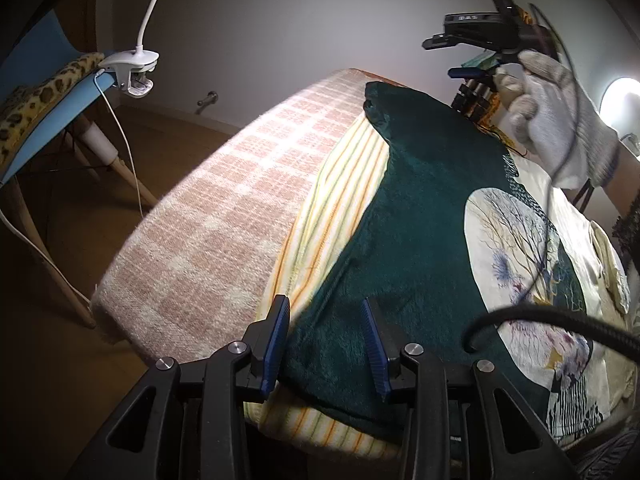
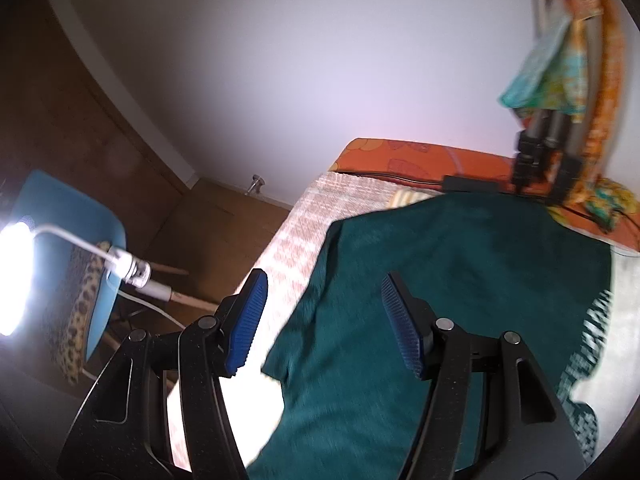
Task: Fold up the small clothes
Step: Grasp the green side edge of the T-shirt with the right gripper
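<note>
A dark green fleece garment (image 1: 416,216) lies spread on a yellow striped cloth (image 1: 340,184) over the pink checked bed cover (image 1: 224,216). My left gripper (image 1: 326,344) is open, low over the garment's near left edge, its fingers either side of that edge. The right gripper (image 1: 460,58), held by a white-gloved hand (image 1: 560,120), hangs in the air beyond the garment's far right corner. In the right wrist view my right gripper (image 2: 324,320) is open and empty above the green garment (image 2: 440,300), not touching it.
A white printed cloth (image 1: 532,264) lies on the garment's right side. A blue chair (image 1: 44,92) with a leopard cushion and a clip lamp (image 1: 132,68) stands left of the bed. An orange mattress (image 2: 420,160) and tripod legs (image 2: 540,160) are at the far end.
</note>
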The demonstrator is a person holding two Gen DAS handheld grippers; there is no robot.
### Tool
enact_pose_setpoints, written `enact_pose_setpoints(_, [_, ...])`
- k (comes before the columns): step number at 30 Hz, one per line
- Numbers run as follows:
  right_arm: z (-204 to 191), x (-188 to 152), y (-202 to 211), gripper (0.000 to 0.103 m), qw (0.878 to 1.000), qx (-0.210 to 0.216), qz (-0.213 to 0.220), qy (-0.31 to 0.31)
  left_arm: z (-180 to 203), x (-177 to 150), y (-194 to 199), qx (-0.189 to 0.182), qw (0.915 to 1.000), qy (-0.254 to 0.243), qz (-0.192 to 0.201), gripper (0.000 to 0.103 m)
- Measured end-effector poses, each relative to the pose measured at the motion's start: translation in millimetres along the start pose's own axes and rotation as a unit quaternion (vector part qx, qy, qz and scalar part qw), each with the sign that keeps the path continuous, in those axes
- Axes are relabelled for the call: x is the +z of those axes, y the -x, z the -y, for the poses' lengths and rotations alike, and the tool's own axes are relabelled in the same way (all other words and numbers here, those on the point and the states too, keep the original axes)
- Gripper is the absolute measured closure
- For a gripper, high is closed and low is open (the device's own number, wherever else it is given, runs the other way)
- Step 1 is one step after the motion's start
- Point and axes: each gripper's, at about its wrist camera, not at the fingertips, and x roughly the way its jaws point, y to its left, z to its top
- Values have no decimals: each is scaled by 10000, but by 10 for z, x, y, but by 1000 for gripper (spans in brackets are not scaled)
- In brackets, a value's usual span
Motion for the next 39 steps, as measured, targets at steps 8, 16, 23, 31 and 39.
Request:
enact_pose_setpoints(8, [-144, 223, -857, 39, 9988, -423, -227, -49, 53, 36, -94, 32, 9999, -89, -71, 66])
enact_pose_setpoints(16, [-187, 325, -1372, 39, 9947, -925, -441, -15, 61, 59, -221, 30, 9998, -84, -186, 67])
enact_pose_setpoints(23, [-258, 255, -1566, 50, 9845, -1476, -667, 669, 24, 45, -246, 148, 9996, -207, -153, 83])
enact_pose_setpoints(31, [-79, 329, -1417, 96, 9864, -1386, -620, 637, -74, 49, -193, -203, 9997, 103, -72, 103])
enact_pose_setpoints(39, [13, 424, -1082, 98, 9916, -1069, -315, 651, -44, 63, -29, -554, 9982, 191, 133, 103])
